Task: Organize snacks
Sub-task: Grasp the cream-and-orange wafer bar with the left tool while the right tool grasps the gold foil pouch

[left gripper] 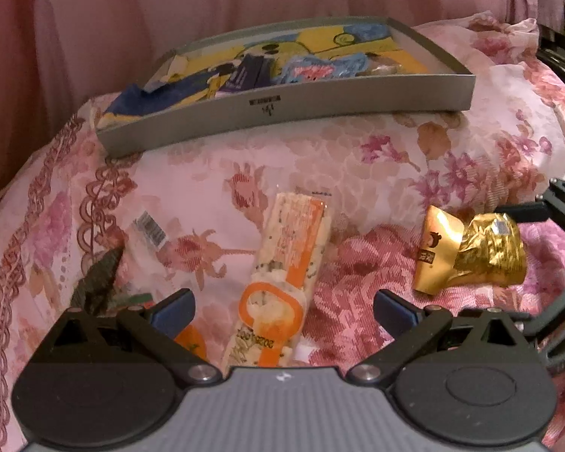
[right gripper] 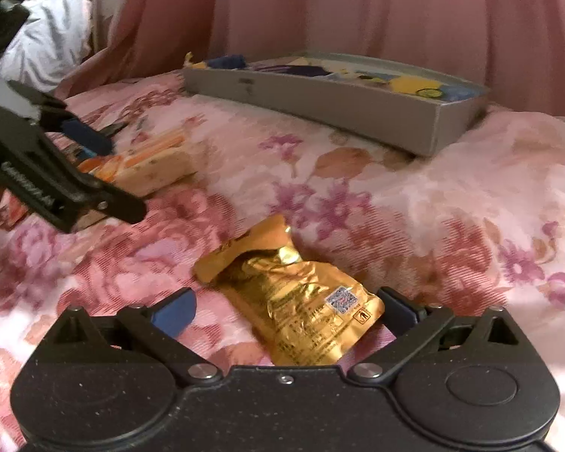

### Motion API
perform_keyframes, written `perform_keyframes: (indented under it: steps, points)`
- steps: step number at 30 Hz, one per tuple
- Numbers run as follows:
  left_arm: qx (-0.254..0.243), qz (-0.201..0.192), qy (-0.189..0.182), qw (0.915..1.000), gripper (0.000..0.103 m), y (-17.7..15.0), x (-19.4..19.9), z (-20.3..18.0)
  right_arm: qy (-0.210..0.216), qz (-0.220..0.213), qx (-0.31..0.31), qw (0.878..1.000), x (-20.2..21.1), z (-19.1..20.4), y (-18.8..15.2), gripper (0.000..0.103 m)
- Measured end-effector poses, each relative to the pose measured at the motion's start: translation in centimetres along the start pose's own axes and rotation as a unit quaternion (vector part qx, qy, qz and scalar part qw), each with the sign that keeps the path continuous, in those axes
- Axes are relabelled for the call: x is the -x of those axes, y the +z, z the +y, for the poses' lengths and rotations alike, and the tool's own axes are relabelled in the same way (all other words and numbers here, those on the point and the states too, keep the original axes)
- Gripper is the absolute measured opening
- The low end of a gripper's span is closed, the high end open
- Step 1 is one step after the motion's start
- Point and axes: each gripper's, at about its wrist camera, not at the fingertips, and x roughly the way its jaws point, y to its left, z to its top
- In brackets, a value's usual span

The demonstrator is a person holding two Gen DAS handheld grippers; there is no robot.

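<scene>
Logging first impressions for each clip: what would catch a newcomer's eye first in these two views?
The shiny gold foil packet stands out most, lying crumpled on the pink floral bedspread between the fingers of the open right gripper. Next comes the long orange-and-white snack bar, lying between the fingers of the open left gripper. Farther back sits a shallow grey box, already holding blue and yellow wrappers.

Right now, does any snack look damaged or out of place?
Yes. The gold packet between the right gripper's open jaws is crumpled. A blue wrapper hangs over the grey tray's left rim.
</scene>
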Motion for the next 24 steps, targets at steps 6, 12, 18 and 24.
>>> perform_keyframes:
  steps: [6, 12, 18, 24]
  points:
    - [0.013, 0.018, -0.006, 0.9997, 0.102, -0.3, -0.2, 0.1, 0.055, 0.032, 0.035, 0.997, 0.3, 1.0, -0.1, 0.101]
    - [0.015, 0.023, -0.007, 0.9996, 0.102, -0.1, -0.5, 0.3, 0.042, 0.014, 0.017, 0.999, 0.4, 1.1, 0.1, 0.097]
    - [0.023, 0.023, -0.003, 0.9995, 0.102, 0.3, -0.8, 0.4, 0.015, -0.006, -0.005, 1.0, 0.0, 1.1, 0.1, 0.093]
    - [0.029, 0.031, -0.008, 0.9991, 0.086, 0.3, -0.9, 0.5, -0.004, -0.016, -0.008, 1.0, 0.1, 1.9, -0.1, 0.083]
